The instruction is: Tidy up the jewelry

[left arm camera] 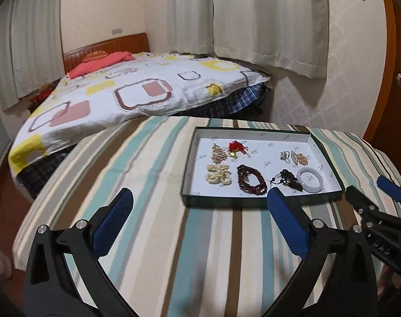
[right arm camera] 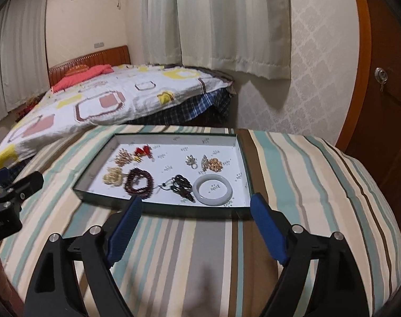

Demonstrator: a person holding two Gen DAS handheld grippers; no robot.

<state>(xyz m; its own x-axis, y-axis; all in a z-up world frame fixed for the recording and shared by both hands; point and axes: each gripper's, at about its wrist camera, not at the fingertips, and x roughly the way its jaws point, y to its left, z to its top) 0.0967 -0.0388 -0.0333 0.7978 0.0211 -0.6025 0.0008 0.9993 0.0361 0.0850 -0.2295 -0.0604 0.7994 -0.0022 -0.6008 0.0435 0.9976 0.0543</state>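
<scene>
Jewelry is all laid out inside a shallow box tray with a white printed lining and dark green walls, parked on a striped cloth in teal, cream and brown. Along the near row, from the right wrist view, a pale jade-looking bangle is seen at the right, a dark knotted bead piece just beside it, then a dark red bead bracelet and a cream pearl cluster at the left. Further back, a red tassel charm and a pinkish bead bundle are found at the left, with some small sparkly brooch-type bits toward the right.

Nothing is being gripped. The left gripper is held with its blue pads spread wide, low over the cloth and left of the tray's near wall. The right gripper is likewise held wide apart, lined up right at the tray's near wall, empty.

A bed with a patterned quilt can be made out behind.
</scene>
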